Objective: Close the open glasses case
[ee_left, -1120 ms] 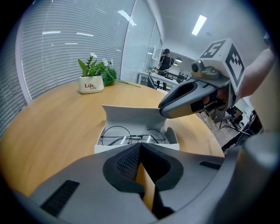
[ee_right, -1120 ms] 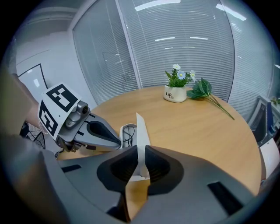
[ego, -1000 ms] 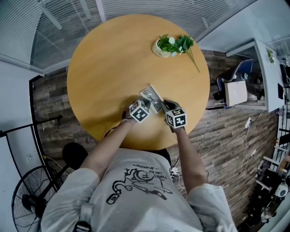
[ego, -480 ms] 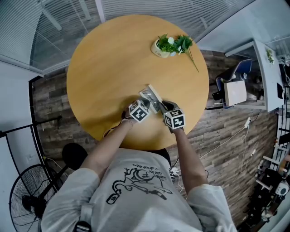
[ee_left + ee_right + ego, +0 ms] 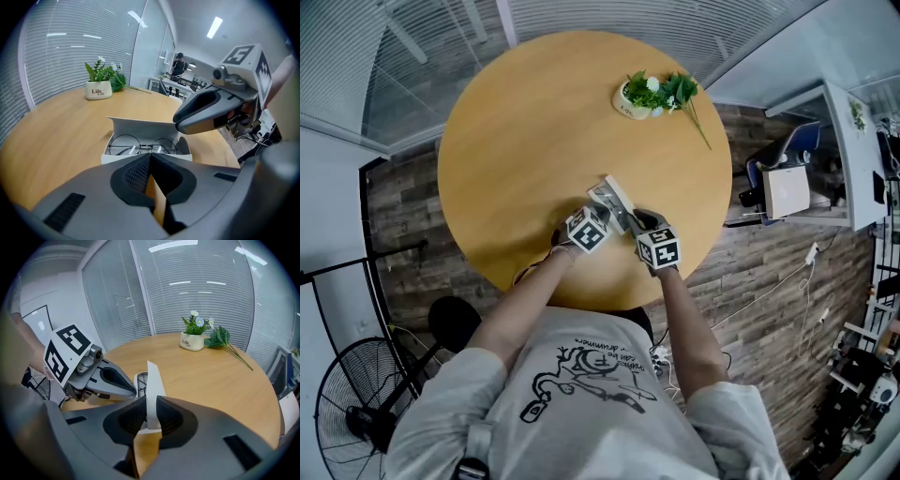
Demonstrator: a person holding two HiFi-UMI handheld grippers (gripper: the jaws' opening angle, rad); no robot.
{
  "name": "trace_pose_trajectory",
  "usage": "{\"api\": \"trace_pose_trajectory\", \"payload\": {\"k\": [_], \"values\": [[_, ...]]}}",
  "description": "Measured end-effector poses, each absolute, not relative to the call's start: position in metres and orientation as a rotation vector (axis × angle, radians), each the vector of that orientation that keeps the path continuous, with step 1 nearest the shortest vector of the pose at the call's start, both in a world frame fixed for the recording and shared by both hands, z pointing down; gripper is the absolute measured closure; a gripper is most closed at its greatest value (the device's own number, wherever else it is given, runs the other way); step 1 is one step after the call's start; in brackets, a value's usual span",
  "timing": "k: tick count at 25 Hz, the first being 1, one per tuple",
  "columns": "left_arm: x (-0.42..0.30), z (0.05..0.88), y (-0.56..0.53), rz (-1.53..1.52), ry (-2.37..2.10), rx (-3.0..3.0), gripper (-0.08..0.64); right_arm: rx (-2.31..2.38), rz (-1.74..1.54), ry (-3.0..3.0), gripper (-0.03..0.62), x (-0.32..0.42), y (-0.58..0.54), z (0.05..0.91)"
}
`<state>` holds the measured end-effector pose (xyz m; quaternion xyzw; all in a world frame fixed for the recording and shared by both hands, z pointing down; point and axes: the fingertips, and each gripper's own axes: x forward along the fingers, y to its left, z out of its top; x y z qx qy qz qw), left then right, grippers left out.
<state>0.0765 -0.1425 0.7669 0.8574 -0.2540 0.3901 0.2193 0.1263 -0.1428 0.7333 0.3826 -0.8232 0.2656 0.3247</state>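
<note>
Gripping the upright white lid [image 5: 153, 380] of the glasses case [image 5: 614, 199] edge-on between its pads, the right claw [image 5: 150, 414] is clenched on it at the case's right-hand end. The case lies open near the near edge of the counter [image 5: 534, 141], a little right of the middle, with round wire-framed glasses [image 5: 143, 144] resting inside. The left claw [image 5: 150, 165] sits just before the case's front wall, its jaws pressed together with nothing between them. The two claws are close beside each other at the case. Well apart, toward the far right edge, stands a small white plant pot [image 5: 635, 101] with a leafy sprig [image 5: 682, 91] lying beside it. Bare wood spreads wide toward the far and left edges, while the near edge runs just behind both claws.
</note>
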Motion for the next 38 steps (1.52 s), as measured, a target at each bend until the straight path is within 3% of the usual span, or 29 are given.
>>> {"api": "trace_pose_trajectory", "payload": {"k": [38], "values": [[0.075,0.768,-0.140,1.101,-0.711,2.359,0.541,0.948,0.646,-2.142,0.511,0.110,-0.129,0.733]]}}
